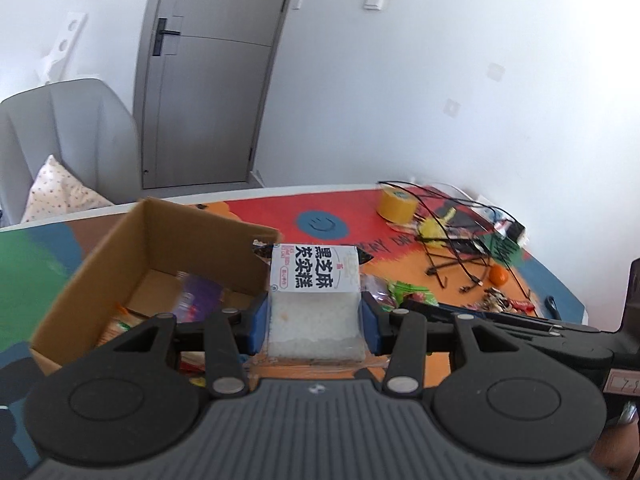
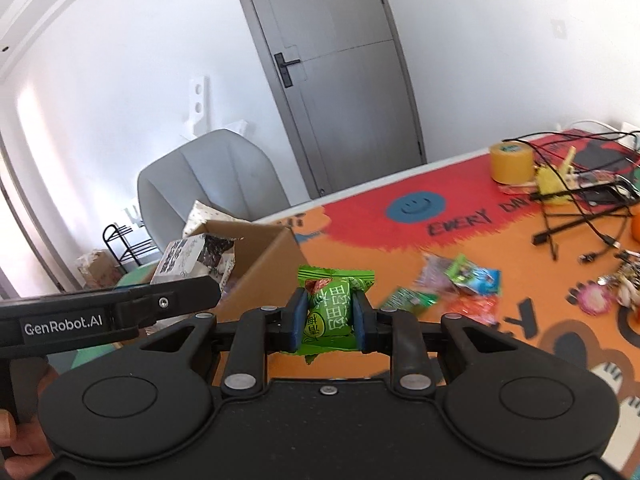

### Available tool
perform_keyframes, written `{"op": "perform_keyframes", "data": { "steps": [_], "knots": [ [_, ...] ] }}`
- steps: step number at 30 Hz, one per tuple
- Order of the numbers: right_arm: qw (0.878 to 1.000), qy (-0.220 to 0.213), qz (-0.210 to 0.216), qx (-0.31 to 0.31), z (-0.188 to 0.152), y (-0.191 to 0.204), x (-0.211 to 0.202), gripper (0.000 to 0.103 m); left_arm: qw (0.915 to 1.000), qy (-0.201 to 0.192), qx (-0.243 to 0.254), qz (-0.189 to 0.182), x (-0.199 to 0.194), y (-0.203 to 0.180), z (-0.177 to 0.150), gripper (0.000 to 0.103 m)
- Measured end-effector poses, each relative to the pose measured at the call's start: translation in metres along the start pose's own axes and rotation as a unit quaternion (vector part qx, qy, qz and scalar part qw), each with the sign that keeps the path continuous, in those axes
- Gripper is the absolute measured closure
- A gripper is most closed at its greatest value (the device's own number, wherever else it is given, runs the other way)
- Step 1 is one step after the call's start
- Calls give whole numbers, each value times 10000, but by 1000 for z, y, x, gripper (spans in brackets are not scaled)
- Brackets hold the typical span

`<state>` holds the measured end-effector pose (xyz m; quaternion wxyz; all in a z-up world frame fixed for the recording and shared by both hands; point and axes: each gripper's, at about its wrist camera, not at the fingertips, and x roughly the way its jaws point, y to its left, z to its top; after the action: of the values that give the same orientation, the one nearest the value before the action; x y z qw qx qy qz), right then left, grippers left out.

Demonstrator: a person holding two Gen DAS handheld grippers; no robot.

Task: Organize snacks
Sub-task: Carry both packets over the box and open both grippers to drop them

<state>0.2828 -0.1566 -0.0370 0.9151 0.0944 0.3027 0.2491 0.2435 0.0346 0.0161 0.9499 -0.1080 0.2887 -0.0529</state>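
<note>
The left tool (image 1: 316,316) grips a white cake packet (image 1: 314,300), held above the table (image 1: 280,216) beside the cardboard box (image 1: 160,240). The right tool (image 2: 329,316) is nearly closed, pinching a green snack packet (image 2: 330,308) over the table, near the box.

white cake pack (image 1: 314,304) (black label), green candy (image 2: 329,312) held aloft.

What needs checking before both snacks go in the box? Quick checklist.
1. Left gripper holds white cake pack: ok.
2. Right gripper holds green candy: ok.
3. Box open on top: ok.
4. Room inside box: ok, bare floor shows beside the snacks already in.
5. Snacks over the box opening: not ok, both look short of it.
6. Loose snacks left on table: not ok, several remain.
</note>
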Motion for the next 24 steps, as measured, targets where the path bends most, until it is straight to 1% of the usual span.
{"op": "perform_keyframes", "data": {
  "steps": [6,15,19,21,22,24],
  "knots": [
    [9998,-84,122,-116,11,17,11,78,9995,-69,-200,229,2,30,9,57],
    [9993,-20,278,-255,24,40,36,78,9976,-58,-395,563,15,75,24,57],
    [9988,31,349,-330,30,53,49,78,9966,-10,-436,705,22,87,31,57],
    [9986,46,392,-352,32,58,55,78,9959,-54,-418,801,24,90,34,52],
    [9985,52,414,-363,32,60,56,78,9959,-56,-455,777,23,92,36,50],
    [9983,69,448,-378,35,65,61,78,9958,-59,-551,723,21,96,37,38]
  ]
}}
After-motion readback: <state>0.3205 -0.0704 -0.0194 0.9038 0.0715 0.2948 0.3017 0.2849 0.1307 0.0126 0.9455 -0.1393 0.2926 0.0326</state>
